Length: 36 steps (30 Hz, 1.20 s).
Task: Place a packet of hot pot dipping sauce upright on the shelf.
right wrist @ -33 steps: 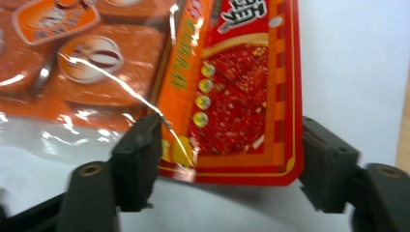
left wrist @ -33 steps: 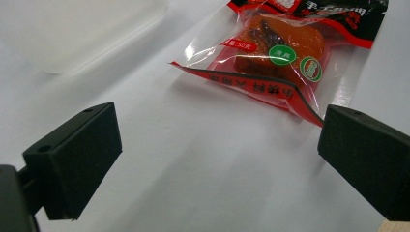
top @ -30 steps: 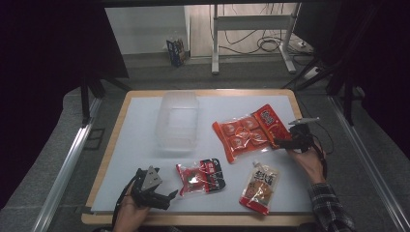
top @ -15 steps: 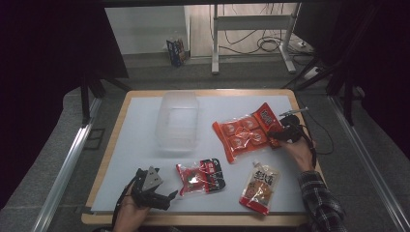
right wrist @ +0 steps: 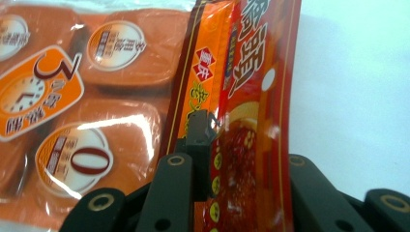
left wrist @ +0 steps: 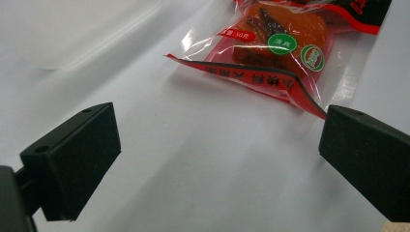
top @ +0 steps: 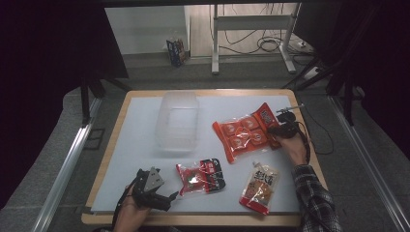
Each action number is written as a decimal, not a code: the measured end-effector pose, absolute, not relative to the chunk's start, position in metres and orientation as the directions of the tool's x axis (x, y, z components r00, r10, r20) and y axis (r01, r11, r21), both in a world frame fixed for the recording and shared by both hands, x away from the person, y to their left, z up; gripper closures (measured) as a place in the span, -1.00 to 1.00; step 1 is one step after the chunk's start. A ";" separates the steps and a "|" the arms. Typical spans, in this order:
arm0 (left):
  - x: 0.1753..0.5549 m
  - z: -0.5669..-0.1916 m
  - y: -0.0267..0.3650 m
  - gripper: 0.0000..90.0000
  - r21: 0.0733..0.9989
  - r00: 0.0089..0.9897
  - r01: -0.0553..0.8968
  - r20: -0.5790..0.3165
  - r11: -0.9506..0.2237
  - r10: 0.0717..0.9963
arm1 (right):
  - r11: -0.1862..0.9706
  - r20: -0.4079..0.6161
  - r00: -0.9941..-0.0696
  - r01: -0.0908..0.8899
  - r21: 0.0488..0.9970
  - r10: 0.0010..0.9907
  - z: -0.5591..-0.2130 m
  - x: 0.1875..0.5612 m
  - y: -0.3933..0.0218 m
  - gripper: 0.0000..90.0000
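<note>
My right gripper [top: 276, 132] is at the right end of a large orange snack pack [top: 241, 134] on the white table mat. In the right gripper view its jaws have just been closing, and the pack's red header strip [right wrist: 246, 96] now stands pinched between them [right wrist: 241, 159]. My left gripper [top: 169, 197] rests open near the front left edge. Just right of it, untouched, lies a small red snack pack [top: 200, 176]. In the left gripper view that pack's corner [left wrist: 280, 53] lies beyond the wide-apart jaws [left wrist: 217, 159].
A clear plastic tub [top: 178, 121] stands at the back middle of the mat. A brown and red pouch [top: 260, 187] lies near the front right, beside the person's right sleeve. The wooden table edge [top: 193, 220] frames the mat.
The right hand has moved left to the orange pack's right end, and its gripper now sits over the pack's red header. The left gripper has stayed put.
</note>
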State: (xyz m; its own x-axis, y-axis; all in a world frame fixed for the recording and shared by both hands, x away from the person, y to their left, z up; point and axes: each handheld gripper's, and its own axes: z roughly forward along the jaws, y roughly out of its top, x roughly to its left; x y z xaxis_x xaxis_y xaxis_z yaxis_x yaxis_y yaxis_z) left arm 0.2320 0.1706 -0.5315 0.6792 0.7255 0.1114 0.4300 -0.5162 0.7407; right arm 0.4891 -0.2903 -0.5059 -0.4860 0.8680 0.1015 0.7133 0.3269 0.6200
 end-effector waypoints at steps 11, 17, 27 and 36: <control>0.232 -0.532 0.171 -0.98 0.739 0.678 0.431 0.114 -0.518 0.726 | 0.371 0.058 -0.504 0.704 0.605 0.862 -0.500 0.490 -0.279 0.96; 0.232 -0.531 0.170 -0.98 0.739 0.677 0.430 0.116 -0.519 0.726 | 0.417 0.010 -0.533 0.673 0.611 0.846 -0.492 0.485 -0.270 0.96; 0.231 -0.531 0.171 -0.98 0.739 0.675 0.431 0.117 -0.518 0.729 | 0.408 0.020 -0.561 0.626 0.664 0.827 -0.460 0.478 -0.258 0.96; 0.231 -0.531 0.170 -0.98 0.737 0.679 0.427 0.123 -0.525 0.724 | 0.378 0.053 -0.584 0.589 0.714 0.810 -0.423 0.468 -0.255 0.96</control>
State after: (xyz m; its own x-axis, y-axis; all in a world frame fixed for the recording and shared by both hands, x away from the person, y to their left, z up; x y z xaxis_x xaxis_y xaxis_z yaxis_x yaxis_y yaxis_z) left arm 0.2310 0.1704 -0.5307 0.6788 0.7240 0.1226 0.4266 -0.5247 0.7367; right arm 0.4678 -0.2553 -0.4230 -0.5844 0.8097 0.0535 0.5892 0.3781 0.7140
